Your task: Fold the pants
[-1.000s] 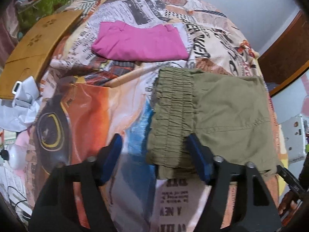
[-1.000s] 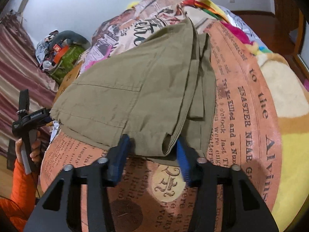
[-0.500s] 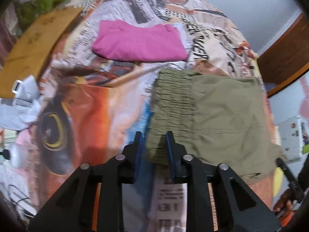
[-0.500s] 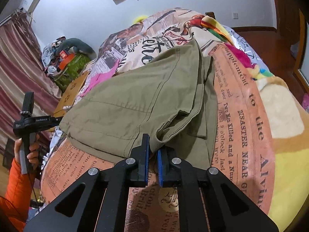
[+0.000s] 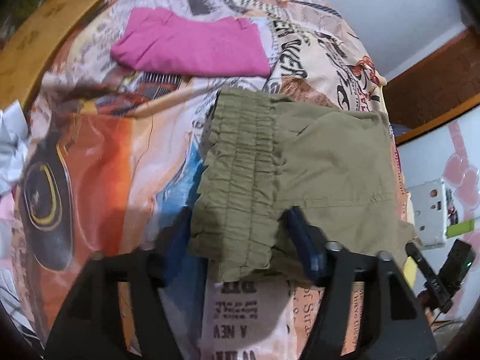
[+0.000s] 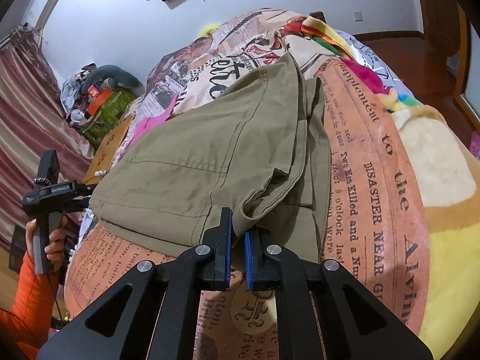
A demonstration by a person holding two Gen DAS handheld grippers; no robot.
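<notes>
Olive pants (image 5: 330,165) lie folded on the printed bed cover (image 5: 105,165). The corner of their gathered waistband (image 5: 240,165) sits between the blue pads of my left gripper (image 5: 237,240). Its jaws are opening, and the pads stand beside the cloth without clearly pressing it. In the right wrist view the pants (image 6: 195,165) rise as a folded stack. My right gripper (image 6: 237,228) is shut on a fold of their near edge, which is slightly lifted. A hand (image 6: 51,237) in an orange sleeve holds the left gripper's handle at the far left.
A folded pink garment (image 5: 192,48) lies farther up the bed. A wooden board (image 5: 36,39) and white cloth (image 5: 12,144) sit at the left edge. A bright blanket (image 6: 345,48) lies at the head, with a pile of belongings (image 6: 99,96) by the curtain (image 6: 24,120).
The left jaws narrowed onto the waistband corner, then spread wide around it again. The right jaws closed on the pants' near edge and stayed shut, the fold lifting a little.
</notes>
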